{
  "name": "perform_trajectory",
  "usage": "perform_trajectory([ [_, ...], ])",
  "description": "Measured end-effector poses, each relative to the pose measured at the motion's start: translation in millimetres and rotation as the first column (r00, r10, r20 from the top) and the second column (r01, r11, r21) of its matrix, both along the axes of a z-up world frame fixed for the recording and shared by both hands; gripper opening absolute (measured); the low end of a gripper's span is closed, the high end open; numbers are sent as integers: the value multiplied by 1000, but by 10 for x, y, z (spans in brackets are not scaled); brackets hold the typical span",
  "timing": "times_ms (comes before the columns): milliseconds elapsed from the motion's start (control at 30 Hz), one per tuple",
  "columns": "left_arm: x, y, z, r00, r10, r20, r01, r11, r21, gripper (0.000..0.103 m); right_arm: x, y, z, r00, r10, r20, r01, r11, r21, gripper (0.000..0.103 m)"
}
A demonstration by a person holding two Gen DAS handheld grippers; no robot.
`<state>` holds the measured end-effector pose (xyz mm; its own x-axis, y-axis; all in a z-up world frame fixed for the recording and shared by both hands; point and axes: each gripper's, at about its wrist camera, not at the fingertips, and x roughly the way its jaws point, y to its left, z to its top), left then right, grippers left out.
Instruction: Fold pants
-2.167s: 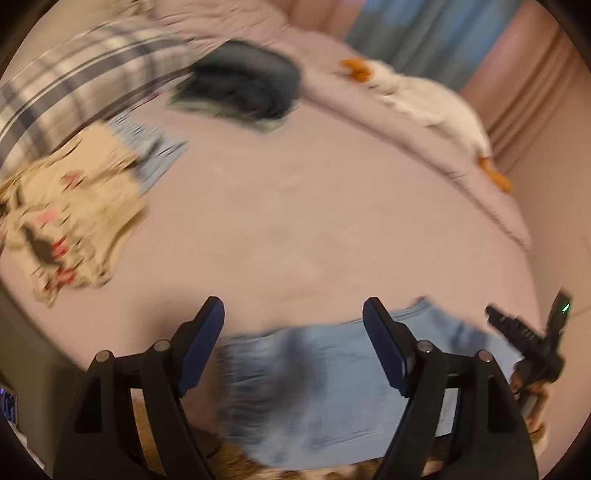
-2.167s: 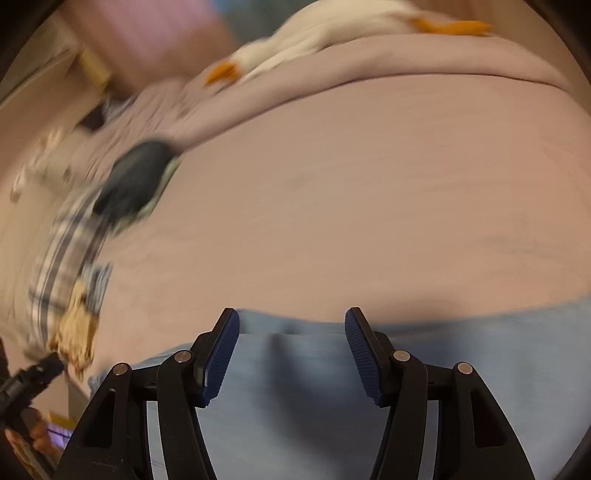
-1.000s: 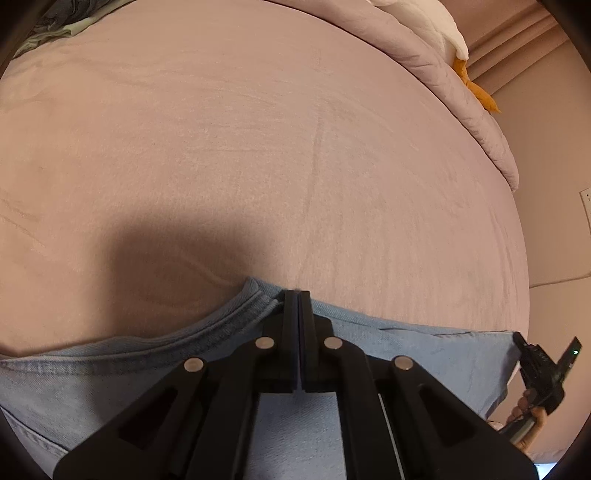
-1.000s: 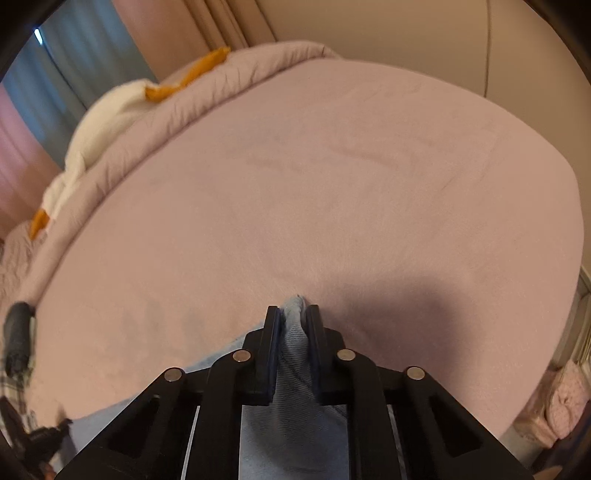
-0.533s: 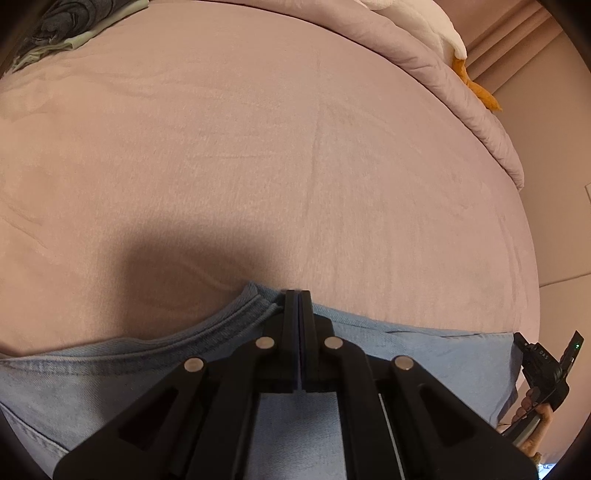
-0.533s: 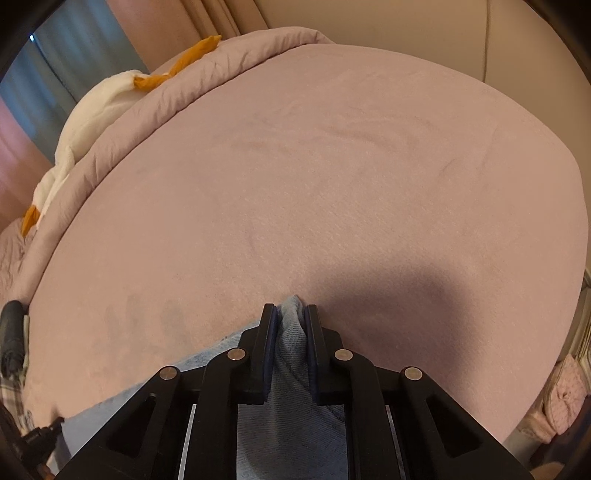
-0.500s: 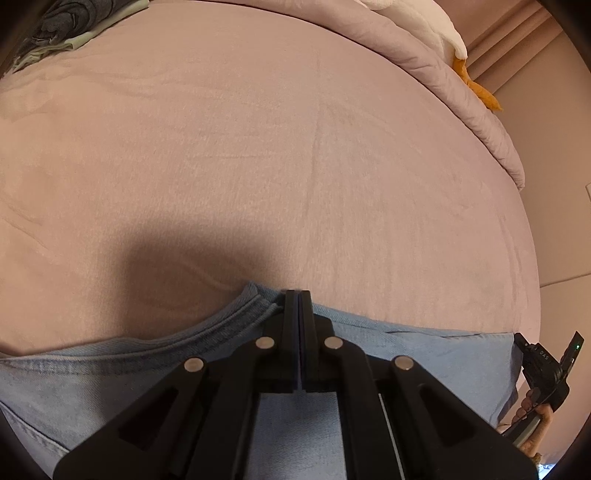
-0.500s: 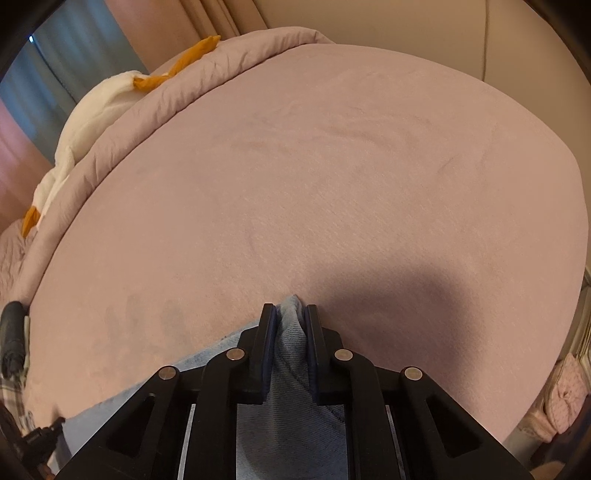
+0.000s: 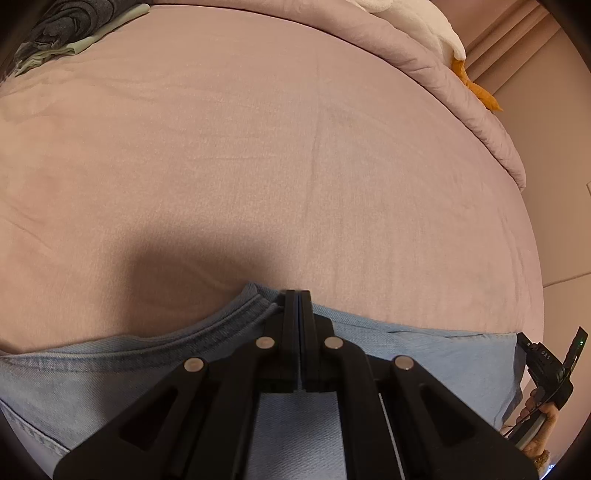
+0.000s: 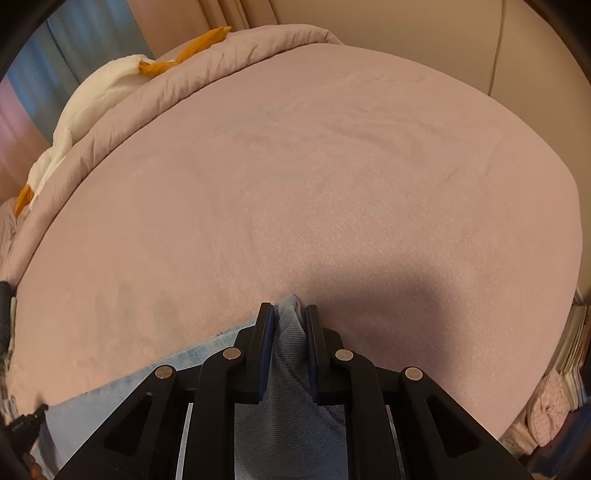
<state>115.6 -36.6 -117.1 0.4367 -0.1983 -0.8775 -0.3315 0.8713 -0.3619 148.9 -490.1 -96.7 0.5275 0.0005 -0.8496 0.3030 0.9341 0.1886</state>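
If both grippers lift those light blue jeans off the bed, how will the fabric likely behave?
The jeans will probably sag between the grips: the edge already dips left of the left gripper. Denim bunched in the right gripper suggests a secure hold. The stitched hem looks thick, so probably heavy-ish.

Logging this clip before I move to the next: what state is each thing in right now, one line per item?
Left hand-held gripper: shut on the jeans' edge.
Right hand-held gripper: shut on a bunched bit of the jeans.
Jeans: spread flat along the near edge of the bed, not yet folded over.
Bed sheet: mostly smooth, slight creases.
Dark clothes: lying at the far corner.
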Motion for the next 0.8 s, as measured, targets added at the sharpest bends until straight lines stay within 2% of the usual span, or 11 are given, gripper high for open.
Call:
perform_trajectory([
  [333,-10,8,22,1000,30,-3,-30,1000,-9,4,-19,38,-8,1000,-21,11,21,1000,-11,13],
  [467,-120,-54,164,1000,5,-15,-5,1000,8,2,-35,13,-17,1000,-19,21,19,1000,4,13],
  [567,-337,-146,383,999,-37,29,36,999,15,5,-53,-20,-30,999,-18,30,17,1000,21,13],
  [633,-514,-184,529,996,-53,68,52,999,14,10,-51,-27,-27,999,-18,29,17,1000,23,13],
  [700,-691,-205,630,994,-67,81,66,998,12,29,-47,-22,-19,999,-20,26,20,1000,17,14],
  [800,-942,-211,689,994,-67,81,66,998,15,45,-34,-7,-4,999,-14,32,14,1000,6,19],
])
